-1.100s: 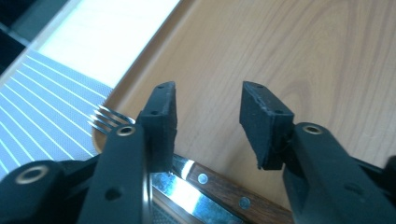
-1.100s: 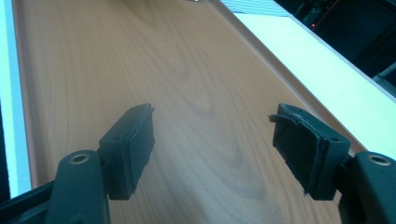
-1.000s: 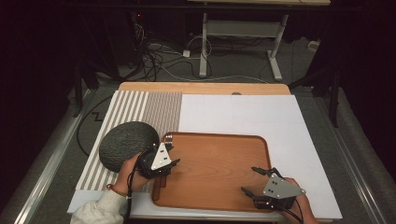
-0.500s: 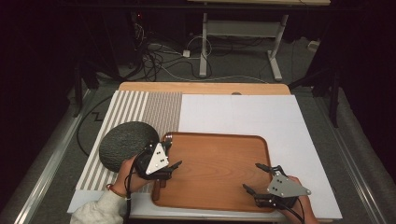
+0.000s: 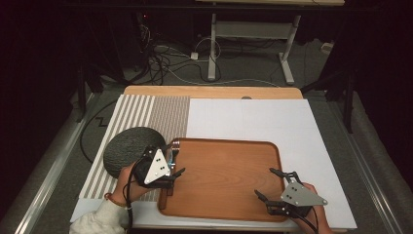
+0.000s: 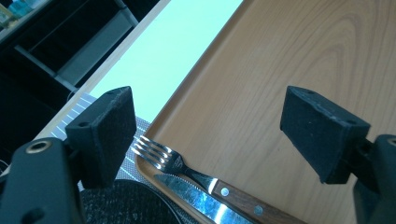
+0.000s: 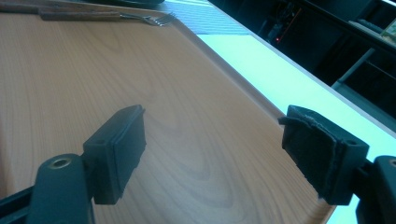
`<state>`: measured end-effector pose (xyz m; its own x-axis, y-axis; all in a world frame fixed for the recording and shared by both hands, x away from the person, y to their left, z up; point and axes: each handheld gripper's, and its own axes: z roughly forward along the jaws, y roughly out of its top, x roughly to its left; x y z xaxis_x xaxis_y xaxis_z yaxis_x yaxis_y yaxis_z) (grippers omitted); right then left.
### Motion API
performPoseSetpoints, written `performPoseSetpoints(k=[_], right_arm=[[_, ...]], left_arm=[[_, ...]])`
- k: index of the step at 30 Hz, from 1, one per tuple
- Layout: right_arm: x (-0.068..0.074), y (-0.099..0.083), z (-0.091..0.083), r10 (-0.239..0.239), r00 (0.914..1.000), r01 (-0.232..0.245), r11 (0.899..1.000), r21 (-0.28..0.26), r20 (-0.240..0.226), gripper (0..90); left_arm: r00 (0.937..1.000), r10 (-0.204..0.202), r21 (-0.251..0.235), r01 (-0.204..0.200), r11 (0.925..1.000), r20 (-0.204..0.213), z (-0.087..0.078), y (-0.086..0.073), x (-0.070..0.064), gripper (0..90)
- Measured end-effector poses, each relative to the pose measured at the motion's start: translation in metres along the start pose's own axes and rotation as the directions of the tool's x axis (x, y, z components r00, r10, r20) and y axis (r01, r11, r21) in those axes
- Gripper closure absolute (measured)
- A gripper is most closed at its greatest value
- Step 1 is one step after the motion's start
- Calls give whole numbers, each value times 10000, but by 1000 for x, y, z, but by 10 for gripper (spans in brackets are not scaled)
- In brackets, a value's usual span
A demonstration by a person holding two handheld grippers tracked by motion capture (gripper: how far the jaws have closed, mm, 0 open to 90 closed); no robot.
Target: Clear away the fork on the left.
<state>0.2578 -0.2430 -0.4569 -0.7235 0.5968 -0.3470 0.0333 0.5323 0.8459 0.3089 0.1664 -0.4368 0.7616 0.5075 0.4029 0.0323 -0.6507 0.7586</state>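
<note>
Two pieces of cutlery, a fork [image 6: 161,157] and a knife [image 6: 205,201], lie side by side on the tray [image 5: 229,183] along its left edge, the fork's tines toward the far left corner. My left tongs [image 5: 176,167] hang just above them with the jaws spread wide, nothing between them; in the left gripper view the fork and knife sit low between the two pads, untouched. My right tongs [image 5: 272,184] are also released, jaws apart and empty, over the tray's near right corner, well apart from the cutlery. From the right gripper view the fork [image 7: 100,16] shows across the bare wood at the tray's far side. A dark round mat [image 5: 127,148] lies just left of the tray, on the striped cloth [image 5: 146,114] covering the table's left part. White sheet [image 5: 253,119] covers the rest of the table.
</note>
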Motion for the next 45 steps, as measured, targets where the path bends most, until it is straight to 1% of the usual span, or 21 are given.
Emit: performPoseSetpoints(k=[4,5,7,14,16,18,20,21,22,25,26,27,31,34,35,39,42,45], right_arm=[[-1,0,0,10,10000,-10,10000,-61,62,223],[-1,1,0,4,10000,-4,10000,-83,77,222],[-2,1,0,22,10000,-21,9999,-111,72,223],[-4,2,1,102,9998,-98,9998,-192,168,227],[-5,2,1,131,9998,-127,9997,-217,174,227],[-5,2,1,169,9997,-164,9995,-259,196,227],[-6,3,0,158,9996,-152,9995,-276,218,227],[-6,2,0,191,9996,-185,9994,-291,229,227],[-7,2,0,219,9995,-213,9993,-310,216,231],[-8,2,0,234,9996,-230,9994,-275,148,246],[-7,2,0,228,9996,-224,9994,-245,150,247],[-7,2,0,187,9997,-183,9995,-262,134,247],[-8,2,0,285,9994,-279,9991,-332,186,245],[-8,3,1,262,9994,-255,9991,-331,222,245],[-8,3,1,235,9995,-228,9992,-328,222,245],[-7,4,2,234,9996,-228,9992,-341,185,243],[-8,5,3,254,9995,-247,9990,-382,181,239],[-8,5,4,290,9995,-284,9988,-400,155,235]], left_arm=[[9999,126,33,-126,9999,-47,-2,-3,-2,181],[9998,201,108,-200,9997,-66,-4,-3,-2,181],[9998,190,163,-188,9997,-103,-6,-5,-3,181],[9996,-9,57,11,10000,-284,-16,-15,-3,181],[9991,31,82,-27,10000,-429,-19,-19,-3,181],[9985,-30,12,31,10000,-547,-21,-23,-3,181],[9973,-7,-7,6,10000,-728,-25,-28,-4,181],[9972,-50,-15,49,10000,-742,-26,-29,-4,181],[9974,-110,-7,110,9999,-718,-27,-32,-4,181],[9961,-47,215,66,9997,-879,-30,-37,-4,181],[9961,-34,196,52,9998,-877,-31,-40,-4,181],[9961,-78,191,95,9998,-874,-32,-42,-4,181],[9946,-204,226,228,9995,-1014,-37,-51,-4,183],[9921,-280,321,322,9990,-1223,-42,-57,-4,188],[9914,-378,319,421,9986,-1249,-45,-60,-5,189],[9894,-524,342,575,9978,-1353,-51,-70,-7,189],[9885,-683,466,752,9961,-1349,-55,-78,-7,188],[9885,-718,604,805,9949,-1334,-57,-83,-9,186]])
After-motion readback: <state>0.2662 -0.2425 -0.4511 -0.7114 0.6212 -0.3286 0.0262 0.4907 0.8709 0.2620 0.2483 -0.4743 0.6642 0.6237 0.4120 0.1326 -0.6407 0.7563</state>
